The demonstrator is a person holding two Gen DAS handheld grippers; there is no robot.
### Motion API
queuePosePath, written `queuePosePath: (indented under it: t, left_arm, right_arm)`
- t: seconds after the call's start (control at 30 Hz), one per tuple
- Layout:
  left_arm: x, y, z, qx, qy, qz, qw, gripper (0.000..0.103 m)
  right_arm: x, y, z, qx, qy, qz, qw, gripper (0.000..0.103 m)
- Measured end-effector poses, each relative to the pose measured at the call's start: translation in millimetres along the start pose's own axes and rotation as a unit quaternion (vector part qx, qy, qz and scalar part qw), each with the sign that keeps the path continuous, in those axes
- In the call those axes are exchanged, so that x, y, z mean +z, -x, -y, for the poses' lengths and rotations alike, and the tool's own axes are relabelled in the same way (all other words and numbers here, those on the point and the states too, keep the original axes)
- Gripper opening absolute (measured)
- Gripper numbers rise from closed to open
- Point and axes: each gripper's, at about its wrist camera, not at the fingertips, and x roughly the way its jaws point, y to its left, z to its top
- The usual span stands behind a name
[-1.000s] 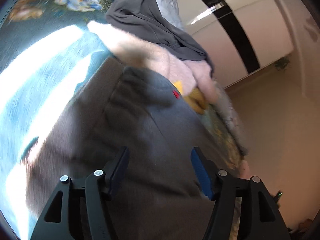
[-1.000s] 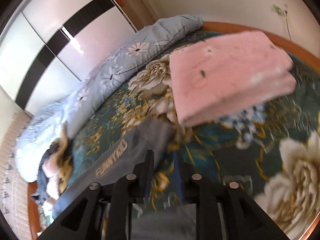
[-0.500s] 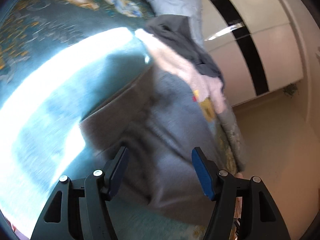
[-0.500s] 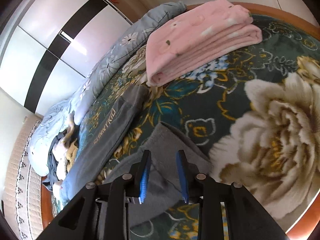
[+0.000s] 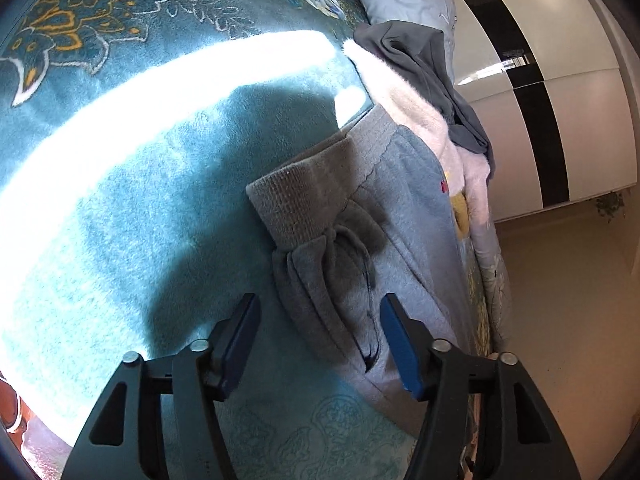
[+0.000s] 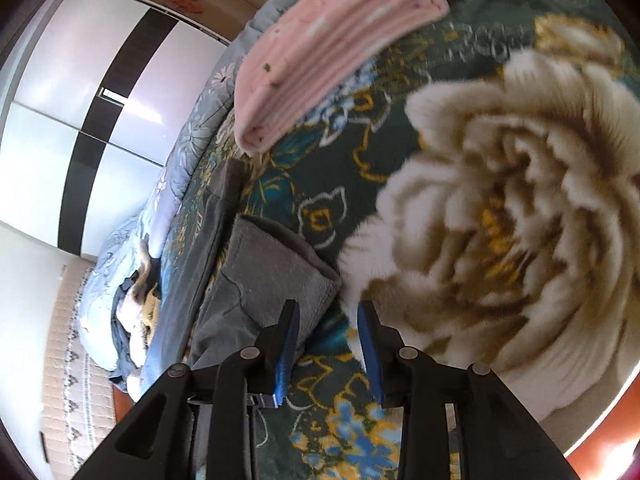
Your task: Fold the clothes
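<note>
Grey sweatpants [image 5: 404,216] lie on the teal floral blanket [image 5: 132,208], a ribbed cuff [image 5: 298,196] folded back over the waistband. The left gripper [image 5: 320,344] hovers over bunched grey fleece — jaws about half apart and closing, fabric between them, pads not pressing. A pile of clothes [image 5: 424,92] (white fleece under a dark grey garment) sits just beyond. In the right wrist view the right gripper [image 6: 328,344] is narrow and opening, empty, at the cuff's [image 6: 280,276] edge; a folded pink blanket [image 6: 332,44] lies farther off.
</note>
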Motion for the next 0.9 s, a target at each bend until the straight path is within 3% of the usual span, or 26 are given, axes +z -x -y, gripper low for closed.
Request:
queuePosePath:
  t: [0.17,0.37,0.43,0.47,0.57,0.63,0.7,0.8,0.87,0.9]
  left_arm:
    - [2,-7,1,0.011,0.001,0.004,0.9999,0.041]
    - [3,-10,-1,0.019,0.011,0.007,0.9997,0.015]
    - [4,-9,4,0.024,0.010,0.012,0.9996,0.009]
    - [4,-7,7,0.022,0.011,0.015,0.9996,0.008]
    - [8,9,19,0.005,0.012,0.030,0.9995,0.007]
    - [11,29,40,-0.028,-0.012,0.053,0.9981,0.007]
    - [12,41,55,-0.032,-0.045,0.065,0.9963,0.007]
    - [9,38,48,-0.016,-0.051,0.057,0.9970,0.007]
    - [3,23,23,0.001,-0.022,0.032,0.9993,0.007]
    - [0,15,9,0.011,-0.006,0.018,0.9998,0.007]
  right_arm:
    - [-7,-18,-5,0.015,-0.002,-0.019,1.000,0.036]
    - [-12,-28,-10,0.055,-0.031,-0.015,0.998,0.032]
    - [-13,-32,-15,0.054,-0.039,-0.011,0.998,0.010]
    - [-13,-35,-18,0.052,-0.043,-0.009,0.998,0.008]
    - [-9,-3,-44,0.094,-0.013,0.041,0.995,0.007]
    - [-6,22,-62,0.126,0.011,0.080,0.989,0.006]
    - [-6,43,-73,0.140,0.036,0.113,0.983,0.006]
    - [-10,31,-56,0.078,0.039,0.092,0.992,0.006]
    - [-19,6,-34,0.010,0.022,0.051,0.998,0.006]
    - [-23,-2,-24,0.000,0.008,0.039,0.999,0.006]
